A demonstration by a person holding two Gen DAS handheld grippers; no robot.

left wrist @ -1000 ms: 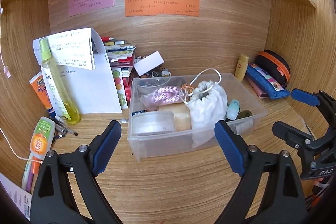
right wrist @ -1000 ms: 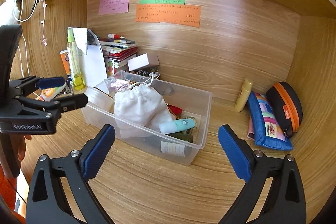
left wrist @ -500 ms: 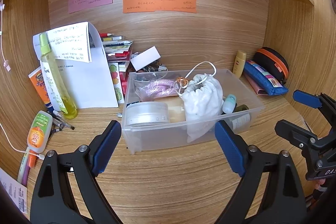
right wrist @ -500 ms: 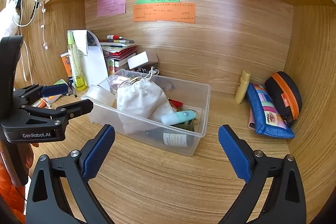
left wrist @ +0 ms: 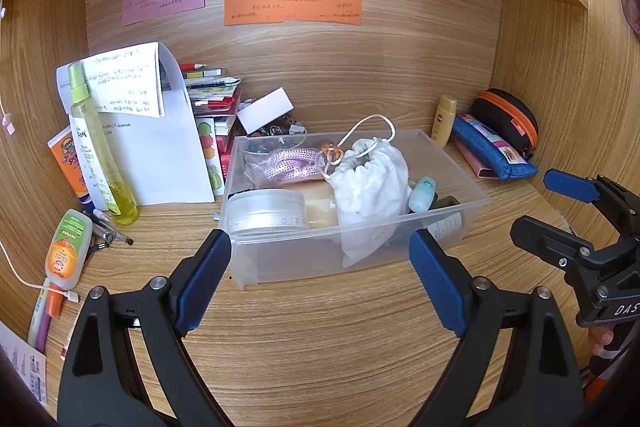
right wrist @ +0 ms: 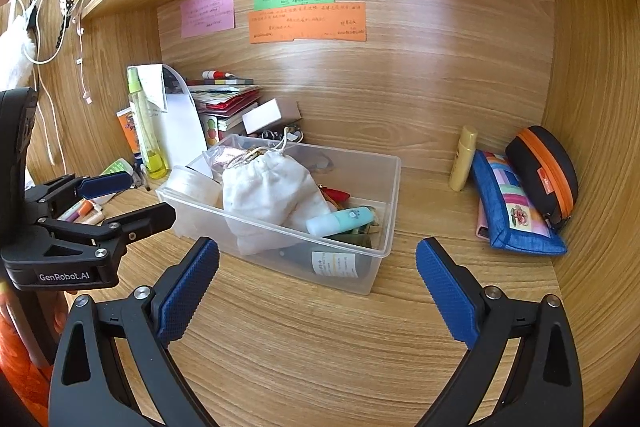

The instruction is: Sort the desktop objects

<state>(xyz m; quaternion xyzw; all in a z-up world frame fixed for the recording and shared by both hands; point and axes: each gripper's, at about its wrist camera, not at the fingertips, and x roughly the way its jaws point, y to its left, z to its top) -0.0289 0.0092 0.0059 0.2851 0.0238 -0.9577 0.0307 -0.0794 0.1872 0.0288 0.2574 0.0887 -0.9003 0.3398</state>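
- In the wooden alcove under the shelf, a clear plastic box (left wrist: 400,227) stands on the counter (left wrist: 320,327), with its long side running from left to right before the person.
- The left tongs (left wrist: 320,279) are spread wide and hold nothing; they hang just in front of the near wall of the box, and the box lies straight ahead between the two blue pads.
- The right tongs (right wrist: 318,287) are also spread wide and empty; from them the box lies ahead and a little to the left, with its right near corner the closest part.
- Inside the box I see a white drawstring pouch (left wrist: 372,183), a round frosted container (left wrist: 266,213), a small mint-green tube (right wrist: 340,221) and a dark bottle with a white label (right wrist: 332,263) lying flat along the near wall.
- Loose things remain outside: a tall yellow spray bottle (left wrist: 100,155) and an orange-labelled bottle (left wrist: 66,251) at the left, a small yellow bottle (right wrist: 462,163), a blue pencil case (right wrist: 512,211) and a black case with an orange zip (right wrist: 546,171) at the right.
- In my judgement the sorting is only partly done, and the nearness decides the next move: the left hand is closer to the bottles at the left, and the right hand is closer to the cases at the right.
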